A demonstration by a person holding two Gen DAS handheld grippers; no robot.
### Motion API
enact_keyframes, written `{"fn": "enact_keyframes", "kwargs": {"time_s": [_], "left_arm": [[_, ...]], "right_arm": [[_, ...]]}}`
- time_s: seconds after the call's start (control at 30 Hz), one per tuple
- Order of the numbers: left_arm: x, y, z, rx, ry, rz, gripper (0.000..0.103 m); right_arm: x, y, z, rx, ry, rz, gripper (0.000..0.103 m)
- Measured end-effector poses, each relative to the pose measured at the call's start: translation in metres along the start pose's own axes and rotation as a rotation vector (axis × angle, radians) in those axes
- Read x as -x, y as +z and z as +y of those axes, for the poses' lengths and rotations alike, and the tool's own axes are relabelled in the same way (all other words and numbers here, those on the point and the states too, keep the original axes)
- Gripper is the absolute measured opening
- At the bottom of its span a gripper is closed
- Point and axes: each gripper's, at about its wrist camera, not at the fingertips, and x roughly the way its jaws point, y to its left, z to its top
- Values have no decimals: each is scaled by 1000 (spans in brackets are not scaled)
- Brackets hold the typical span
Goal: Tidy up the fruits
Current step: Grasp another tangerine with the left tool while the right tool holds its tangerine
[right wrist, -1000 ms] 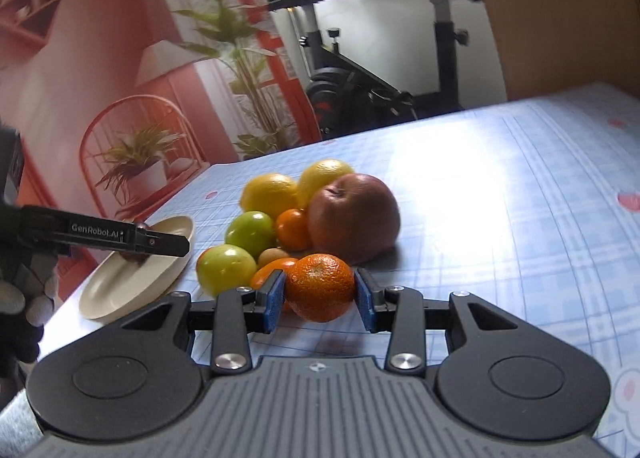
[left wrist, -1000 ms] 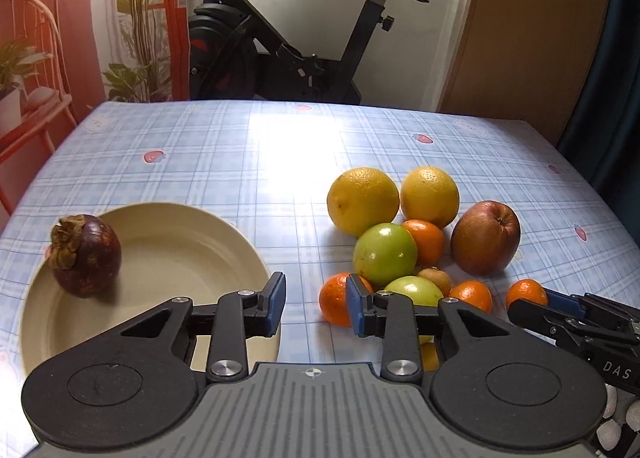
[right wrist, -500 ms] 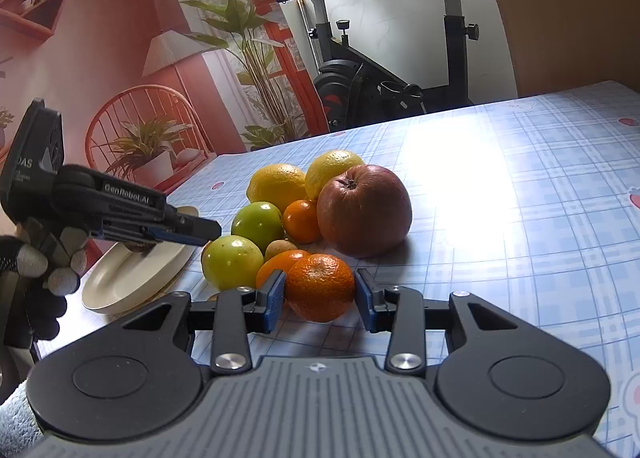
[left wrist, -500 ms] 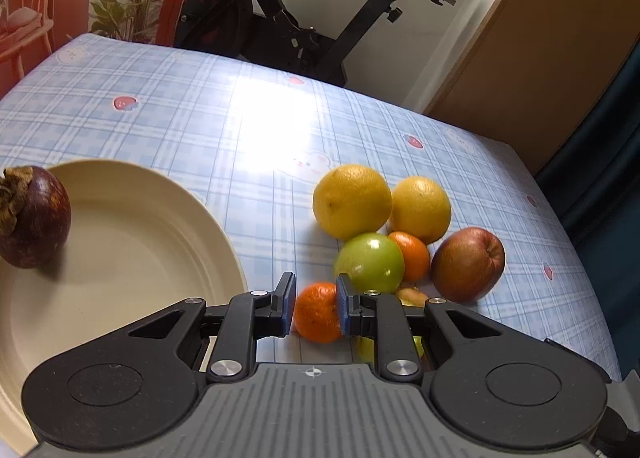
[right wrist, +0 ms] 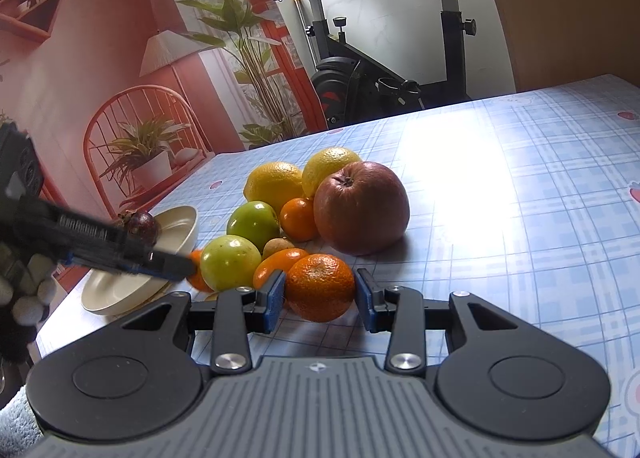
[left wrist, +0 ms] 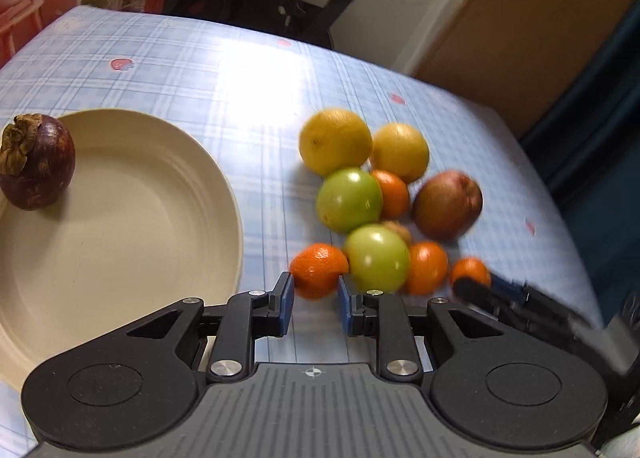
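A: From the left wrist, the left claw (left wrist: 314, 308) points down at a small mandarin (left wrist: 318, 270) at the near left edge of the fruit pile. The blue pads flank its near side; the gap is narrow, and whether they press on it cannot be told from here. A green apple (left wrist: 376, 258) touches the mandarin at its three o'clock. The cream plate (left wrist: 120, 218) lies at nine o'clock on the worktop (left wrist: 240, 70), a mangosteen (left wrist: 36, 162) on its far left rim.

B: How will the fruit handle?

A: Probably light, with soft loose peel that dents. It is best taken across its widest middle, gently.

B: And the right wrist?

A: The right claw (right wrist: 320, 294) is closed partway on another mandarin (right wrist: 320, 284), a pad at three o'clock and one at nine, right at its equator. A red apple (right wrist: 362, 206) sits at twelve o'clock, just behind. Round fruit rolls easily, so a squeeze off-centre would likely pop it out.
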Motion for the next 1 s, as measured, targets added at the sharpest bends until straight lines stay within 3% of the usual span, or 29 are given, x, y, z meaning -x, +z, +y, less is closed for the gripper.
{"fn": "enact_keyframes", "kwargs": {"time_s": [0.1,0.23,0.3,0.37,0.57,0.77,1.0], "left_arm": [[-1,-9,-13,-71,39,12,25],[14,-12,-21,-101,35,-63,27],[19,-10,-23,-121,40,-93,43],[18,-6,-28,-155,59,-114,46],[1,4,-31,-206,140,-148,46],[-3,1,-37,-349,199,-103,46],[-2,2,-35,-344,151,-90,45]], "right_arm": [[1,-1,0,-1,2,-3,40],[2,-1,-1,-4,5,-3,40],[2,-1,-1,-3,5,-2,40],[2,-1,-1,-3,5,-2,40],[2,-1,-1,-3,5,-1,40],[1,-1,0,-6,6,4,40],[0,-1,1,-6,4,8,40]]}}
